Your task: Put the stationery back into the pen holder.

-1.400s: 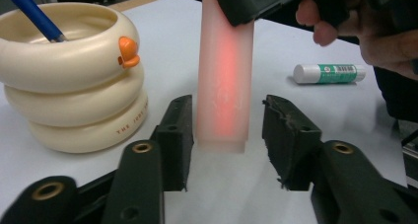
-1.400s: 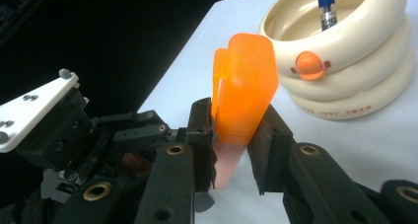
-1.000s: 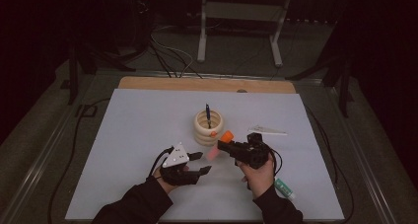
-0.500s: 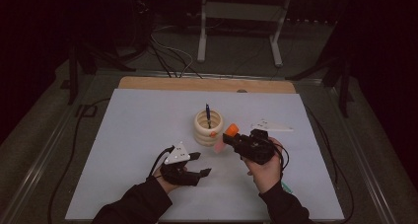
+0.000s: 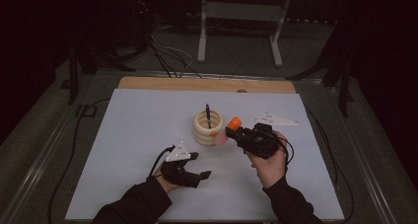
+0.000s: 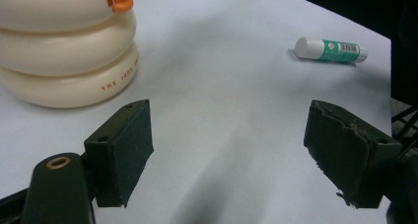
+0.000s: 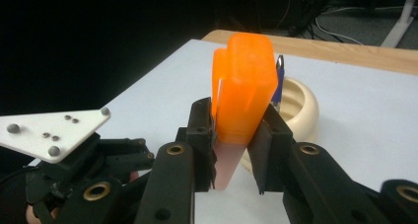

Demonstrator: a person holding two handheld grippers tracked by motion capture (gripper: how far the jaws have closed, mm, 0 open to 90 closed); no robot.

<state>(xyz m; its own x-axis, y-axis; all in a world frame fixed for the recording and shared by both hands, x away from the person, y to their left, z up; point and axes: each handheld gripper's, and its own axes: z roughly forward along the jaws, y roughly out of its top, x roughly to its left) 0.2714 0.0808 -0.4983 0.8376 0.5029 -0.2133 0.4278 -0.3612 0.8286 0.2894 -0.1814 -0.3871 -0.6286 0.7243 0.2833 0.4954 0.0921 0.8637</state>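
While your right hand-held gripper (image 7: pixel 235 150) pinches the orange cutter (image 7: pixel 244 95), tip it over the cream holder (image 5: pixel 207 128); keep the spread, empty left hand-held gripper (image 5: pixel 196 165) clear.

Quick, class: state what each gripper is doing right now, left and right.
Left gripper: open, jaws have just been opening, nothing between them.
Right gripper: shut on the orange utility knife.

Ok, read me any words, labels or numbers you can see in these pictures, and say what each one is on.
"THE JOBO": reddish print on the bottom ring of the cream ringed holder; the text runs on around the curve, out of sight.
Glue stick: green label with white print and a barcode, too small to read.
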